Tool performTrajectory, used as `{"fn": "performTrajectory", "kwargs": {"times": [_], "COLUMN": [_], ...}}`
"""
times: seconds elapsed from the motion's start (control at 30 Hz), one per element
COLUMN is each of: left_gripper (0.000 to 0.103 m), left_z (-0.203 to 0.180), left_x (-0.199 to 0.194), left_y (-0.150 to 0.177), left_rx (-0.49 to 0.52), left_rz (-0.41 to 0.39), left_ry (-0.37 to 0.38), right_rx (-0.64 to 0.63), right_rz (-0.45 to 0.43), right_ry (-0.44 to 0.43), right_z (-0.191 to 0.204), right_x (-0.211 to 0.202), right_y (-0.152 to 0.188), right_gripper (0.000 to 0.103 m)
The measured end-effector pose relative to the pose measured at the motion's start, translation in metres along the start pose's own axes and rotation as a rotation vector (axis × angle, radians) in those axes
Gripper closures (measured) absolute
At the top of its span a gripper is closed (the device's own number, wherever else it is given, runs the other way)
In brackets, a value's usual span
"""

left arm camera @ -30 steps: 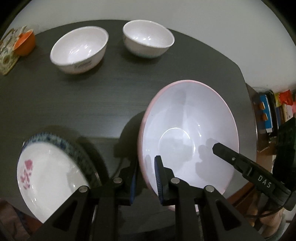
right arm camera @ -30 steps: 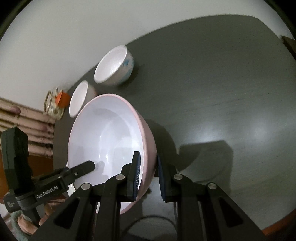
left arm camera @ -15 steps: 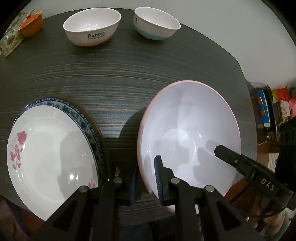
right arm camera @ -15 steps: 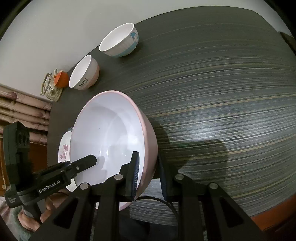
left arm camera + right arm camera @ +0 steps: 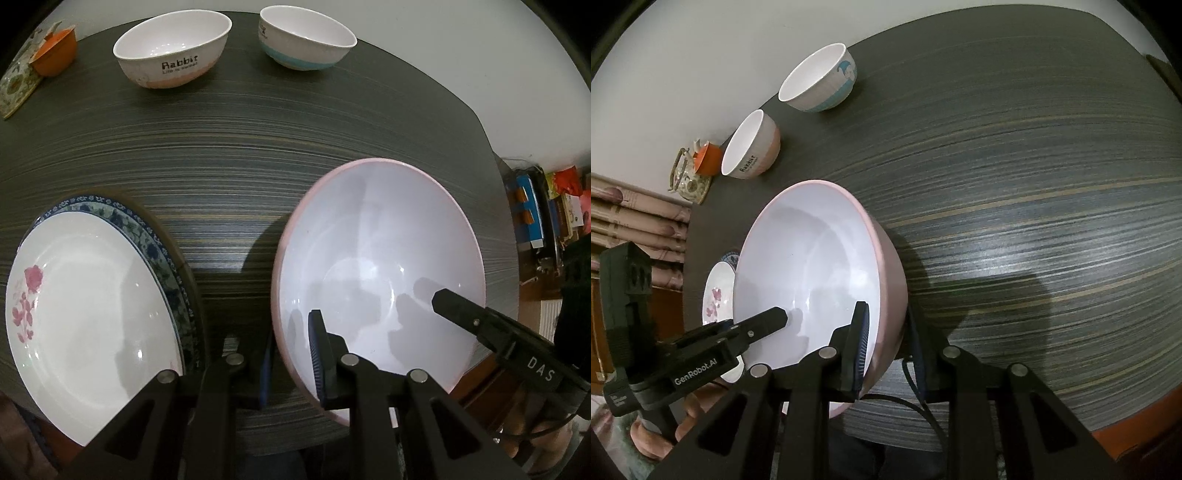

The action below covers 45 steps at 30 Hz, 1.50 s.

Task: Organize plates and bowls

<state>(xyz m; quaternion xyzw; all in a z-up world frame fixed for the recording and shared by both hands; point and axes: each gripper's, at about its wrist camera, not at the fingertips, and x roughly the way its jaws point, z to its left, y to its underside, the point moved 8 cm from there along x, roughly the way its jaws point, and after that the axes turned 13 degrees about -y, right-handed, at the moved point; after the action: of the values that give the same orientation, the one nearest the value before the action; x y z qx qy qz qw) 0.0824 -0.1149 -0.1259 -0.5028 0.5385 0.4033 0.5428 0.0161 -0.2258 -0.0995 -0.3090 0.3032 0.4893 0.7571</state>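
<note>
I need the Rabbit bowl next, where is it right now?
The Rabbit bowl sits at the table's far edge in the left wrist view, between the orange cup on its left and the blue-banded bowl on its right.

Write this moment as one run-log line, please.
left gripper: shut on pink bowl rim | right gripper: on opposite rim | bowl: on table

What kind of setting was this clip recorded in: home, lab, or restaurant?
Most likely a home dining area. A dark wood-grain table holds mismatched household crockery: a "Rabbit" bowl, a floral plate and a large pink bowl. Curtains hang behind, and a cluttered shelf stands alongside.
</note>
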Motion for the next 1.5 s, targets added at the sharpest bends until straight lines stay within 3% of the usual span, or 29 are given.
{"fn": "performTrajectory", "kwargs": {"times": [0.3,0.57,0.67,1.37,1.5], "left_gripper": [0.085,0.084,0.084,0.082,0.08], "left_z": [0.002,0.004,0.006,0.03,0.041], "left_x": [0.008,0.007,0.005,-0.013,-0.016], "left_y": [0.004,0.003,0.003,0.0,0.002], "left_rx": [0.001,0.002,0.001,-0.029,-0.064], "left_rz": [0.019,0.02,0.017,-0.017,0.002], "left_ry": [0.003,0.009,0.011,0.055,0.108], "right_rx": [0.015,0.032,0.009,-0.118,-0.161], "right_rz": [0.002,-0.008,-0.022,-0.089,-0.112], "right_ry": [-0.007,-0.012,0.022,0.119,0.155], "right_z": [-0.003,-0.005,-0.006,0.003,0.007], "right_x": [0.0,-0.004,-0.008,-0.026,-0.033], "right_y": [0.001,0.0,-0.002,-0.019,-0.023], "right_gripper": [0.078,0.059,0.053,0.049,0.048]}}
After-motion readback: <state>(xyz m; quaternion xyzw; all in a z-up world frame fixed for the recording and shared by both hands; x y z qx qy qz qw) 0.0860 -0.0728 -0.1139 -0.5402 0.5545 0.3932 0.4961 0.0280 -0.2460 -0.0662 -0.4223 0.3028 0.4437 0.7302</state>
